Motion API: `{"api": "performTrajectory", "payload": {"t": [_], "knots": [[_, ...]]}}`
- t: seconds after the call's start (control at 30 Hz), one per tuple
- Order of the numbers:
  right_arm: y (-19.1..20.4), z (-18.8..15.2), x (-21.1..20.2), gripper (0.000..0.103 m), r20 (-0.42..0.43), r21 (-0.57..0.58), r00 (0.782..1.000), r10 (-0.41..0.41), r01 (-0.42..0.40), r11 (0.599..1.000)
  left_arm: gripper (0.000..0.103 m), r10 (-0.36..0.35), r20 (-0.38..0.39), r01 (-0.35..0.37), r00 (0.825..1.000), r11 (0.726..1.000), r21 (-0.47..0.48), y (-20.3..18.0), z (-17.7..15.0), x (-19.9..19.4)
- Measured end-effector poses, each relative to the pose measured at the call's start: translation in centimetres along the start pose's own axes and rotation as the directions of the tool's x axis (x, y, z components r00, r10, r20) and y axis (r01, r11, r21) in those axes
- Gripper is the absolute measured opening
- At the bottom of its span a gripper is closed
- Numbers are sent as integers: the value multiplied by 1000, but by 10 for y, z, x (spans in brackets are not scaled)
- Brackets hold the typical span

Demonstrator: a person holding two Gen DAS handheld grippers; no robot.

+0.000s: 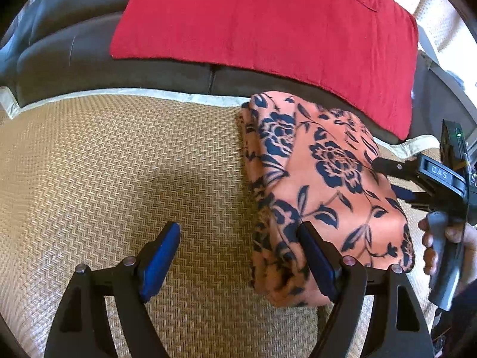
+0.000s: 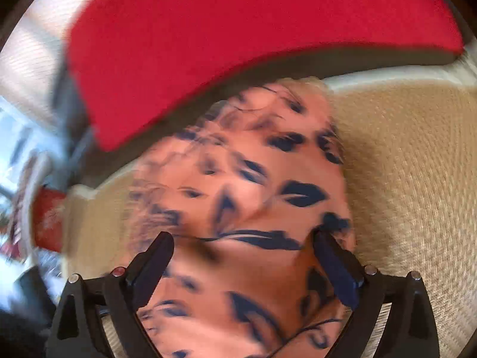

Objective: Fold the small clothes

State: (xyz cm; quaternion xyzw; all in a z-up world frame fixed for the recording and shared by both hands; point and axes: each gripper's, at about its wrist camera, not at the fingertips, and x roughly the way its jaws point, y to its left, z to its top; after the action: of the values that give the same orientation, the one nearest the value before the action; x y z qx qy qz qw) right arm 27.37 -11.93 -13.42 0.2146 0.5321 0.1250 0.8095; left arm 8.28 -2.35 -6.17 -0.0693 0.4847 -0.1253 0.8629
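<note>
An orange cloth with a dark blue flower print (image 1: 322, 191) lies folded in a thick bundle on the tan woven mat (image 1: 119, 179). My left gripper (image 1: 238, 256) is open and empty, its right finger (image 1: 316, 262) touching the bundle's near left edge. My right gripper (image 1: 384, 176) reaches in from the right over the bundle's far side. In the right wrist view the cloth (image 2: 253, 208) fills the middle, blurred, and my right gripper (image 2: 243, 256) is open just above it with nothing between the jaws.
A red cloth (image 1: 268, 24) lies over the dark sofa seat (image 1: 74, 59) behind the mat. The mat has a pale border (image 1: 149, 94) along its far edge. A hand (image 1: 438, 247) holds the right gripper's handle.
</note>
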Motion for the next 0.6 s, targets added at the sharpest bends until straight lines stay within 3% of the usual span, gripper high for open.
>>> {"api": "performTrajectory", "payload": {"t": [0.03, 0.17, 0.3, 0.4, 0.5, 0.6], "knots": [[-1, -1, -8, 97, 21, 7, 1000, -23, 22, 1000, 82, 10, 9, -10, 1000, 1000, 6, 0, -2, -5], [14, -25, -69, 96, 139, -46, 989, 58, -52, 998, 82, 15, 25, -14, 1000, 1000, -16, 4, -8, -22], [28, -77, -94, 96, 122, -92, 987, 107, -96, 991, 82, 17, 69, -15, 997, 999, -29, -4, -24, -46], [21, -126, -103, 98, 126, -69, 990, 59, -50, 996, 91, 60, 86, -60, 994, 998, -2, -19, -36, -63], [12, -160, -105, 98, 101, -73, 994, -50, 57, 996, 94, 95, 101, -100, 990, 994, 37, -37, -44, -72], [18, -176, -105, 99, 75, -113, 989, -124, 132, 985, 95, 102, 103, -106, 990, 994, 41, -47, -47, -79]]}}
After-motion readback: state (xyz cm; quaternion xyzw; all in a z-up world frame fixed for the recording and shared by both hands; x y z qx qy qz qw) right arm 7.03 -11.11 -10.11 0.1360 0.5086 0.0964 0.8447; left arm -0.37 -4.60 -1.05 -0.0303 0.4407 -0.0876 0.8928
